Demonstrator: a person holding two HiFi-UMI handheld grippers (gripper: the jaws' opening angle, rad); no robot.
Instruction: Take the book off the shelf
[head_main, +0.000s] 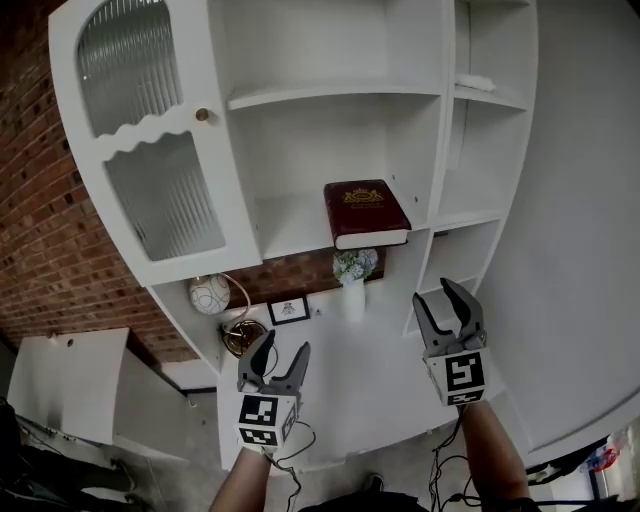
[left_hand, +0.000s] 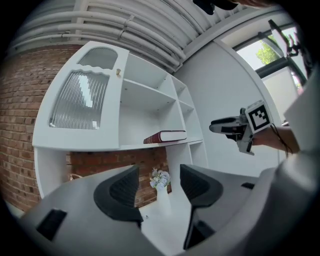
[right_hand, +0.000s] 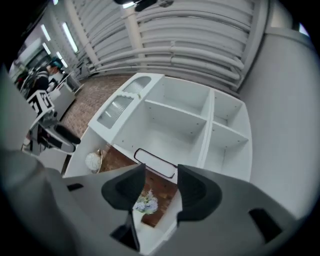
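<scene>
A dark red book (head_main: 366, 212) with a gold crest lies flat on the middle shelf of the white cabinet (head_main: 330, 96), its page edge overhanging the front. It shows side-on in the left gripper view as the book (left_hand: 166, 136) and end-on in the right gripper view as the book (right_hand: 155, 163). My left gripper (head_main: 279, 363) hangs open below and left of it, nothing between its fingers. My right gripper (head_main: 447, 306) is open too, below and right of the book, well apart from it. The right gripper (left_hand: 225, 126) also appears in the left gripper view.
A small white vase of pale flowers (head_main: 353, 276) stands on the counter under the book. A white globe (head_main: 210, 294) on a brass stand and a small framed picture (head_main: 289, 310) sit to its left. A glass-panelled cabinet door (head_main: 150, 140) hangs open on the left; brick wall behind.
</scene>
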